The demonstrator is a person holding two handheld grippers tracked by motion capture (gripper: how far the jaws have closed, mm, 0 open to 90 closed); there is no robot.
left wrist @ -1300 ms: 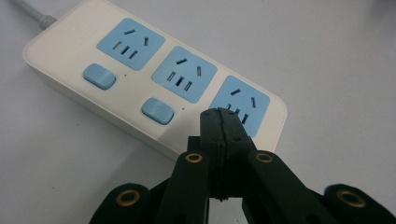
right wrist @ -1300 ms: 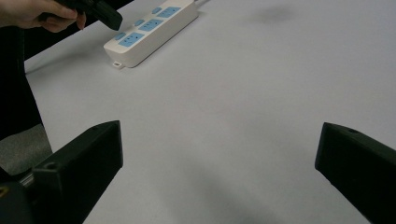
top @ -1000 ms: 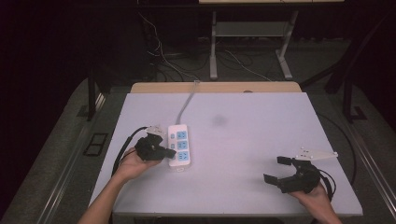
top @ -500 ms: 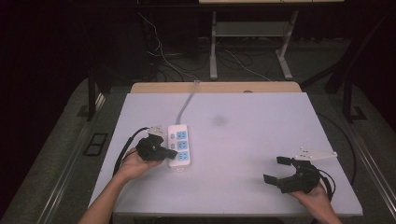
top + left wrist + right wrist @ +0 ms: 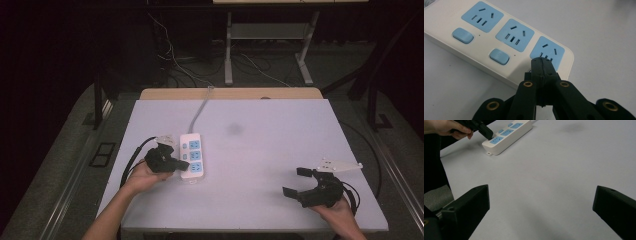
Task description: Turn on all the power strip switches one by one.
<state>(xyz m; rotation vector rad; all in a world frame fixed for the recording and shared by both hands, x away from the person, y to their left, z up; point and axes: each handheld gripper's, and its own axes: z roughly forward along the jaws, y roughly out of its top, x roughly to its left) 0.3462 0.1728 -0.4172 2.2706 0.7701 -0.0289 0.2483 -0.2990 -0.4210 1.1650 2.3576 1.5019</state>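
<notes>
Dark room, pale table [image 5: 280, 150]: high view has one power strip [image 5: 192, 161] left of centre, left gripper [image 5: 181, 165] touching its near end, right gripper [image 5: 297, 183] wide apart, well off. Left gripper view: jaws pressed together, empty, tip on the third of three sockets; two switches [image 5: 499, 56] visible. Right gripper view: spread jaws, nothing held; no plug seen, so work looks barely begun.

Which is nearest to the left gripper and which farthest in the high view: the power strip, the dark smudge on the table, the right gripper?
1. Power strip: right beside the shut left gripper, whose tips are at its near end.
2. Dark smudge: mid-table, beyond the strip.
3. Right gripper: open, at the table's near right corner.
</notes>
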